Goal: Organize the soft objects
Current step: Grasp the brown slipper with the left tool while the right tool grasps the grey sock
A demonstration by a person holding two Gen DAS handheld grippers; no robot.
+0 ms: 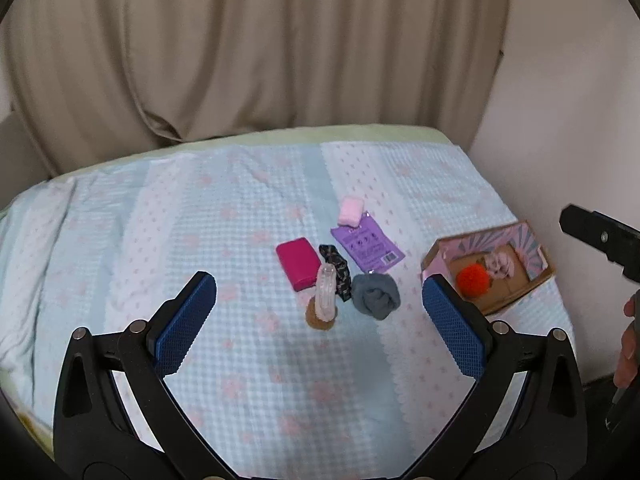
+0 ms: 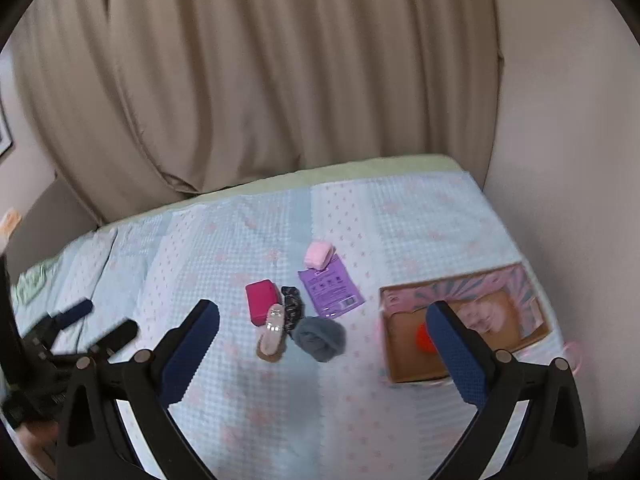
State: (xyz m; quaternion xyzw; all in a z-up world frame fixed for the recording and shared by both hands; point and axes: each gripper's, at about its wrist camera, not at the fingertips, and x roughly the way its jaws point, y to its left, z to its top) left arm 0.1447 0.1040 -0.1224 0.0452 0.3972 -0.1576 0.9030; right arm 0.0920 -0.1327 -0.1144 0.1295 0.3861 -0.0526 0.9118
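Observation:
On the bed lie a grey rolled sock, a magenta pouch, a dark patterned scrunchie, a pink folded cloth, a purple packet and a clear comb on a brown round pad. A cardboard box at the right holds an orange pompom. My left gripper is open and empty, above the bed near the pile. My right gripper is open and empty.
The bed has a light blue and pink quilt. A beige curtain hangs behind it and a wall stands at the right. The right gripper shows at the right edge; the left gripper shows at the left.

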